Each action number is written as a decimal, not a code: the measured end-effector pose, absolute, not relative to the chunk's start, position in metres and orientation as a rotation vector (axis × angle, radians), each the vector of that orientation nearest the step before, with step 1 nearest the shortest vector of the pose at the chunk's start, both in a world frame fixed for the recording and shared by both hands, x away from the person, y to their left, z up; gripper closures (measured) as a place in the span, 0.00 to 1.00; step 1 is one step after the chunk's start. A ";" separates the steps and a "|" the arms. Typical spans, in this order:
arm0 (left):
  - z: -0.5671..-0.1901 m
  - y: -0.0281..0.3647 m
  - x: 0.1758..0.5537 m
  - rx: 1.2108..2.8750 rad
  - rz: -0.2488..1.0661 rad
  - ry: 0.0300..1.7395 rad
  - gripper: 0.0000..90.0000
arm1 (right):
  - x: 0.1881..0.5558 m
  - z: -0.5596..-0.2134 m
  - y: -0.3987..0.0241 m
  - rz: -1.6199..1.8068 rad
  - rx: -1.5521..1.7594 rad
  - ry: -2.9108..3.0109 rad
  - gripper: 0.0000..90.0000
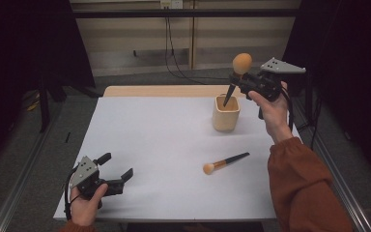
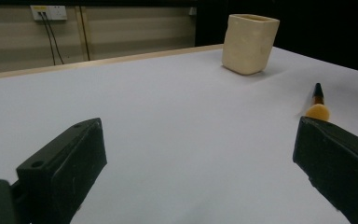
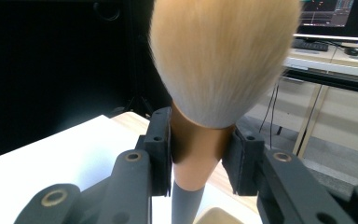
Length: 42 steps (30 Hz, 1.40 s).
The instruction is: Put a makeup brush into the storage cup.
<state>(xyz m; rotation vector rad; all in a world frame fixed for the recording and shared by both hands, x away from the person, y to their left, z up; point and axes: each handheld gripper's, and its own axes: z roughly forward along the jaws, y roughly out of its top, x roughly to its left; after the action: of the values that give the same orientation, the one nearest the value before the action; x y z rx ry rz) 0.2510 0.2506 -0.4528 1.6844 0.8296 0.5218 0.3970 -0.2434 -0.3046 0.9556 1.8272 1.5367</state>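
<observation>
Left hand-held gripper (image 1: 118,166) open, two makeup brushes (image 1: 224,162), one cup (image 1: 225,114)

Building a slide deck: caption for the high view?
Right gripper holds a makeup brush over the beige cup; left gripper rests open.

Two makeup brushes (image 1: 239,72) (image 1: 223,162), one seemingly wooden cup (image 1: 225,114).

We see our large makeup brush (image 1: 237,72) upright and slightly tilted, tan bristle head up, dark handle tip dipping into the cream square cup (image 1: 225,114); that cup stands upright near the table's far right.
</observation>
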 end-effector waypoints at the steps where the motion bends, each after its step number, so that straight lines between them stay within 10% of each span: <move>1: -0.453 0.250 0.251 1.683 0.524 0.832 0.03 | 0.399 -0.306 -0.243 1.531 0.959 1.828 0.73; 42: -0.453 0.250 0.251 1.713 0.530 0.832 0.03 | 0.422 -0.365 -0.254 1.418 1.075 1.876 0.73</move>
<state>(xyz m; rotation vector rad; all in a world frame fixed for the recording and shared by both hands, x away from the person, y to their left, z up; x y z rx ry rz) 0.2506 0.2497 -0.4531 1.7134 0.8317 0.5301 0.4224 -0.2544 -0.3647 1.0747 1.8761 1.4177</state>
